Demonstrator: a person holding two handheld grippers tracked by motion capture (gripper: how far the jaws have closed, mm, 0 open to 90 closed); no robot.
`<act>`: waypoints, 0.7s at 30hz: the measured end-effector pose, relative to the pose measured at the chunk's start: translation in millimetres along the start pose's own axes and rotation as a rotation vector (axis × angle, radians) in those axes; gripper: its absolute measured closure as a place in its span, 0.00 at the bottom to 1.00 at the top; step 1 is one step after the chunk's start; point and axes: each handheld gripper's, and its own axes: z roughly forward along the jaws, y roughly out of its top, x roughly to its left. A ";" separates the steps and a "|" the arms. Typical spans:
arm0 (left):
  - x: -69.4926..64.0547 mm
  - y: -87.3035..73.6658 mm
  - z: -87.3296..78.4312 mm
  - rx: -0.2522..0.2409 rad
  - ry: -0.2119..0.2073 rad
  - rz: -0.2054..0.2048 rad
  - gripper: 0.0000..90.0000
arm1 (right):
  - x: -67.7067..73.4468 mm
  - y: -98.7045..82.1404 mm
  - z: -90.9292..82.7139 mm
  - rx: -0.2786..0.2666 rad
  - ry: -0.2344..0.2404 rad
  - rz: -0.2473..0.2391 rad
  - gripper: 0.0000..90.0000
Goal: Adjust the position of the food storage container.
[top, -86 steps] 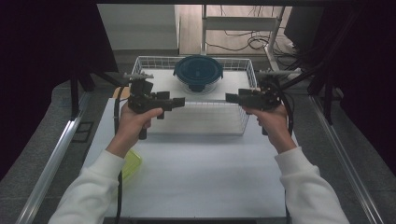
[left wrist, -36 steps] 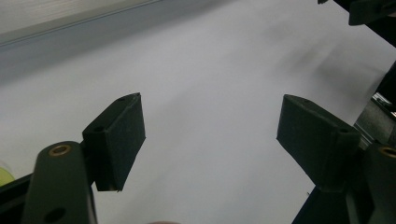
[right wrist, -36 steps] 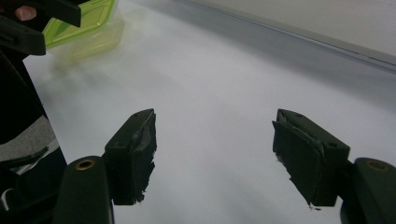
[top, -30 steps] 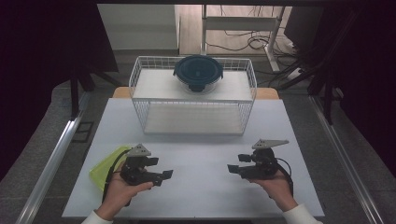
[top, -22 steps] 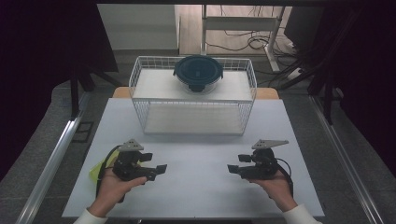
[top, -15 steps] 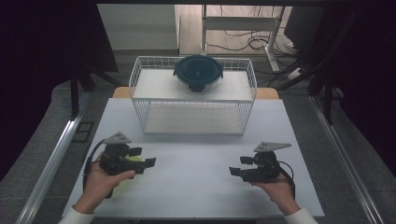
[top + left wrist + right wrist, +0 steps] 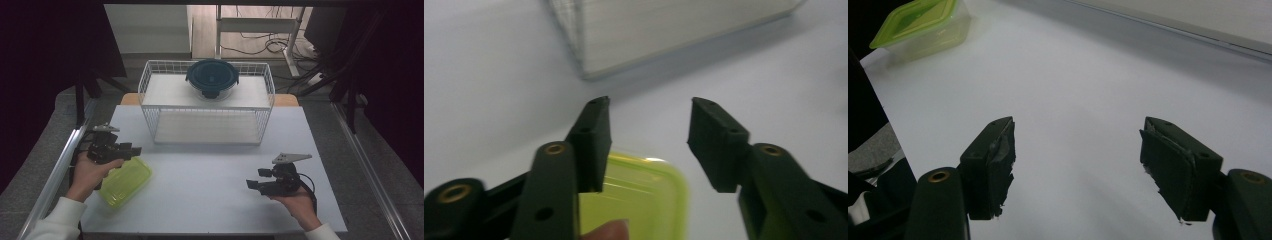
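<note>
The left hand-held gripper [image 7: 131, 150] sits at the left edge of the table [image 7: 210, 190], directly above the far end of a yellow-green lidded container [image 7: 125, 181] that lies flat on the table surface near the front-left corner. In the left gripper view the jaws have just been closing, yet they stand apart with nothing between them; the container lid [image 7: 644, 195] lies below and behind the pads, so the gripper is released, not grasping. This position suggests an approach to the container's rim, with the jaws narrowed in advance to match the lid edge. The right hand-held gripper [image 7: 254, 184] rests low on the right side of the table, well apart from the container, its jaws spread wide and empty in the right gripper view; it appears parked to leave the working area free. A wire basket [image 7: 150, 107] stands at the back of the table, and a round dark-lidded bowl [image 7: 212, 77] sits on its top at the rear. The open table area between the container and the basket gives an unobstructed path for a transfer.
</note>
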 end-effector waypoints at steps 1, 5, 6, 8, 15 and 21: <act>5.2 0.6 3.5 0.013 0.028 -0.005 0.70 | -0.4 0.2 0.8 0.002 0.000 0.000 0.34; 27.1 1.0 18.8 0.083 0.089 -0.010 0.88 | -1.1 1.1 1.8 -0.001 -0.004 0.000 0.33; 33.3 0.4 22.5 0.098 0.096 -0.026 0.91 | -1.2 1.2 2.2 0.000 -0.005 0.001 0.33; 43.5 -1.5 29.3 0.128 0.101 -0.051 0.96 | -1.3 1.3 2.7 0.002 -0.005 0.002 0.33; 53.2 -5.5 39.3 0.211 0.129 -0.013 1.00 | -1.9 0.3 3.2 0.008 -0.009 -0.002 0.33; 54.2 -9.2 51.4 0.259 0.119 0.020 1.00 | -1.6 -0.8 3.1 0.007 -0.001 0.007 0.33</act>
